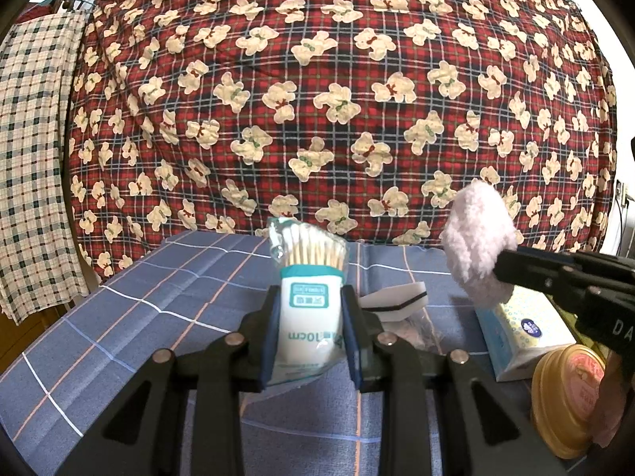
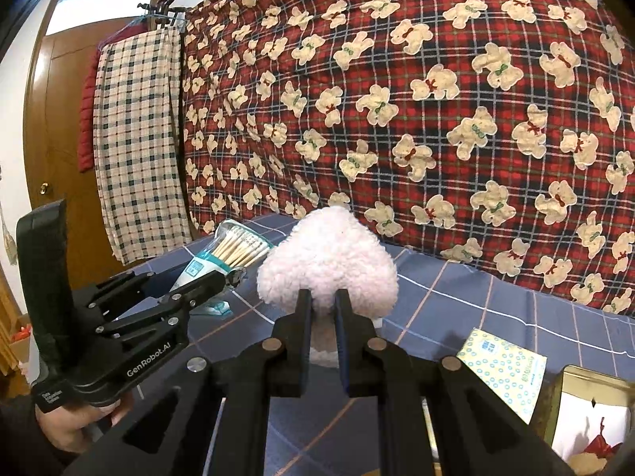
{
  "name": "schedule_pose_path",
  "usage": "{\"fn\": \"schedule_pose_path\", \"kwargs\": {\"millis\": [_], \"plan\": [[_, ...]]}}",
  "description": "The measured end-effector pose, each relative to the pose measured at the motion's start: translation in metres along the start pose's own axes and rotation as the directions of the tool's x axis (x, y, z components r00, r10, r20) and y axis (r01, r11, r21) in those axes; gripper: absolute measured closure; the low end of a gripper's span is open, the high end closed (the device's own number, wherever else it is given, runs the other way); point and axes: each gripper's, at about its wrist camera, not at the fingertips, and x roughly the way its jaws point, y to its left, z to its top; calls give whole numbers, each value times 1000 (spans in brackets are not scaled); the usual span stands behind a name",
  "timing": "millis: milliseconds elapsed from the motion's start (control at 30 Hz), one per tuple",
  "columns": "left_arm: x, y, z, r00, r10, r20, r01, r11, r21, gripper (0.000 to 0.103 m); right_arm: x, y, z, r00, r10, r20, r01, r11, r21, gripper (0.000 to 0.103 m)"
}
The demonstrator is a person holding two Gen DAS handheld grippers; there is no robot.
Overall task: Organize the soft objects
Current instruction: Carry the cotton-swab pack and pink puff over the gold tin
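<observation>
Sorting explains both grips: left hand-held gripper (image 1: 310, 333) is clamped on the cotton-swab packet (image 1: 307, 277), right hand-held gripper (image 2: 322, 317) pinches the pink fluffy pad (image 2: 328, 261), both lifted above the counter (image 1: 139, 317).

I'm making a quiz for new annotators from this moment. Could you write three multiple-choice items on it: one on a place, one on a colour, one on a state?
1. Where does the tissue pack lie?
A. on the blue checked tablecloth
B. hanging on the wall
C. in the left gripper

2. What colour is the fluffy pad?
A. dark green
B. pale pink
C. black

3. How does the right gripper stand?
A. wide open, empty
B. shut on the fluffy pad
C. out of view

Key:
1 A, the pack rests flat on the cloth beside a gold tin.
2 B, its fleece shows pale pink in both views.
3 B, both fingers pinch the pad's lower edge, while the left gripper holds the cotton swab pack.
</observation>
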Motion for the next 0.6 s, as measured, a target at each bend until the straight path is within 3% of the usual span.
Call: {"fn": "schedule_pose_path", "kwargs": {"millis": [600], "plan": [[-2, -3, 6, 1000, -6, 24, 6, 1000, 16, 76, -17, 0, -3, 997, -50, 54, 47, 998, 51, 90]]}}
